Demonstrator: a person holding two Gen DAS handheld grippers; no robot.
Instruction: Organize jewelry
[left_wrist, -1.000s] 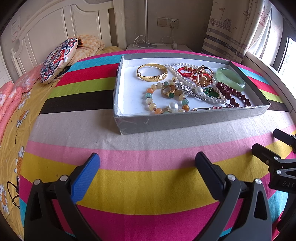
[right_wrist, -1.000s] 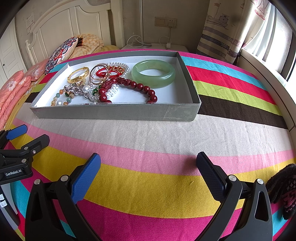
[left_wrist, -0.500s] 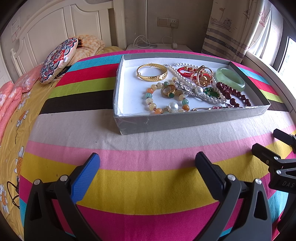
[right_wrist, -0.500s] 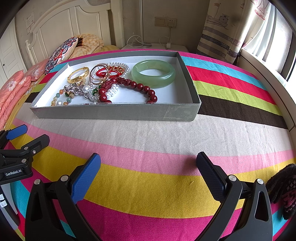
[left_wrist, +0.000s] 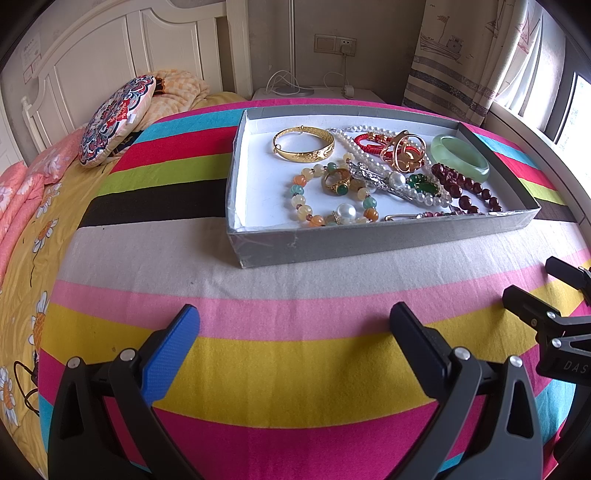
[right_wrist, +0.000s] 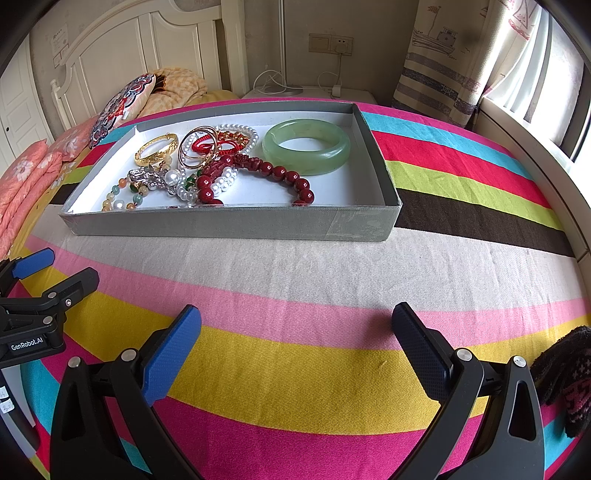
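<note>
Bedroom: white panelled headboard (left_wrist: 122, 55), striped bedspread (left_wrist: 295, 362), beige wall with socket (left_wrist: 334, 44), boat-print curtain (left_wrist: 454, 59) (daylit window (left_wrist: 576, 107) at right).

Around the striped bedspread (left_wrist: 155, 258): a round patterned cushion (left_wrist: 116, 120) against the white headboard (left_wrist: 110, 62), a curtain (left_wrist: 454, 62) beyond, a dark knitted glove (right_wrist: 565, 373) nearest.
</note>
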